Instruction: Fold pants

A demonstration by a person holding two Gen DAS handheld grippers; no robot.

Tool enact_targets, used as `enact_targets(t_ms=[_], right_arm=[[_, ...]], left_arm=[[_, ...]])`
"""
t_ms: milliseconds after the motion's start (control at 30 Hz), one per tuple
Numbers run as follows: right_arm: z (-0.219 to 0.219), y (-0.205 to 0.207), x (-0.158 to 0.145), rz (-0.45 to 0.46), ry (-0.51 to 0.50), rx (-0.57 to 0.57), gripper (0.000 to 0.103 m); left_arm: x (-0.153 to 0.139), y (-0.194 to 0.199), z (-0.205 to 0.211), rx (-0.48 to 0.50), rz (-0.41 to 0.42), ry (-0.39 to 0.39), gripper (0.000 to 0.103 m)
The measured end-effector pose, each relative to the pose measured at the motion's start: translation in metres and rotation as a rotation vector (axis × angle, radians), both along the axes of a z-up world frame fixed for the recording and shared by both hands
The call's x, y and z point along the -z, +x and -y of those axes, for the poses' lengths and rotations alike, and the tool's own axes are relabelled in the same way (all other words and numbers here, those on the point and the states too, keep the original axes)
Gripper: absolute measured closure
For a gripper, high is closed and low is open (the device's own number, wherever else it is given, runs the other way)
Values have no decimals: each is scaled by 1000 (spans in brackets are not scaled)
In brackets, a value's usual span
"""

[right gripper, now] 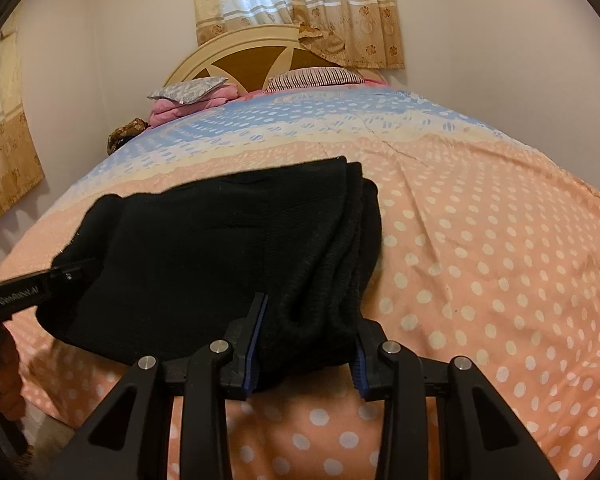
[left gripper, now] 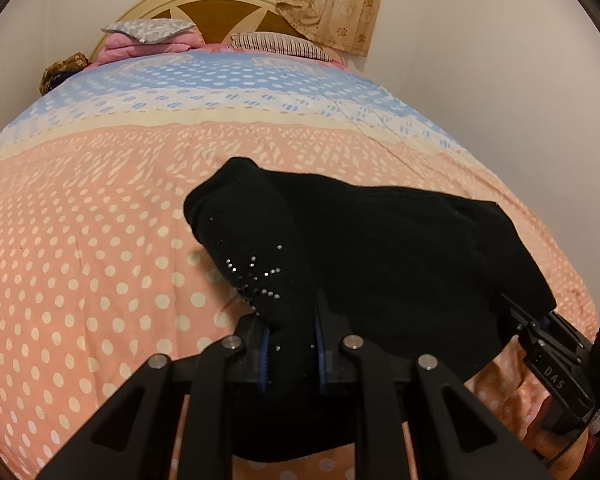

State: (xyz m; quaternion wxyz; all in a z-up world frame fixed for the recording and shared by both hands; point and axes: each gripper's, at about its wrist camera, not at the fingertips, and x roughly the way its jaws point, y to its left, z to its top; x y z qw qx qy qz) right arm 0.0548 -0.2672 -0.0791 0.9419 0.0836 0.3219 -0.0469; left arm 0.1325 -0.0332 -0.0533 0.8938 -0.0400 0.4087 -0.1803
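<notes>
Left wrist view: a bed (left gripper: 100, 240) filling most of the frame, spread with a peach cover in white dots, blue bands toward the wooden headboard (left gripper: 216, 12). Beyond that, floral curtains (left gripper: 332, 4) against a pale wall, and pillows (left gripper: 148, 30) stacked at the head end. On the near part of the bed, black pants (left gripper: 380, 248), folded over into a thick bundle, one corner raised and set with small rhinestones. Near left corner of that bundle pinched tight in the left claw (left gripper: 292, 344), blue pads clenched on the cloth. Right wrist view: same pants (right gripper: 204, 248) lying across the cover, layered fold edges running down into the right claw (right gripper: 308, 340), grasping a thick bunch of fabric between its blue pads. At the far left edge there, left claw (right gripper: 72, 270) seen side-on, biting the opposite corner, with part of a hand (right gripper: 4, 384) below it.
</notes>
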Motion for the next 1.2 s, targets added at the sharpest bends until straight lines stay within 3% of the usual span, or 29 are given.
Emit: enact_targets(t_ms=[233,500,633,733,867,1200], right_arm=[[-9,-5,-25,30,-28,-9,67],[-2,-17,-27,10,72,18,67],[-8,-20,-37,19,69,3,67],[-21,-17,-52,50,48,-37,67],[-49,-3,-73,95,31,-125,67],[-114,44,-73,116,59,-288,67]], left_arm=[[0,1,-6,9,-15,-34,86],[-6,-6,-2,50,-3,-64,86],[-9,-2,-11,41,-22,-111,86],[-12,5,-26,7,-38,-141,86],[-23,10,-50,-62,3,-142,86],[-26,22,-114,-226,47,-79,86]])
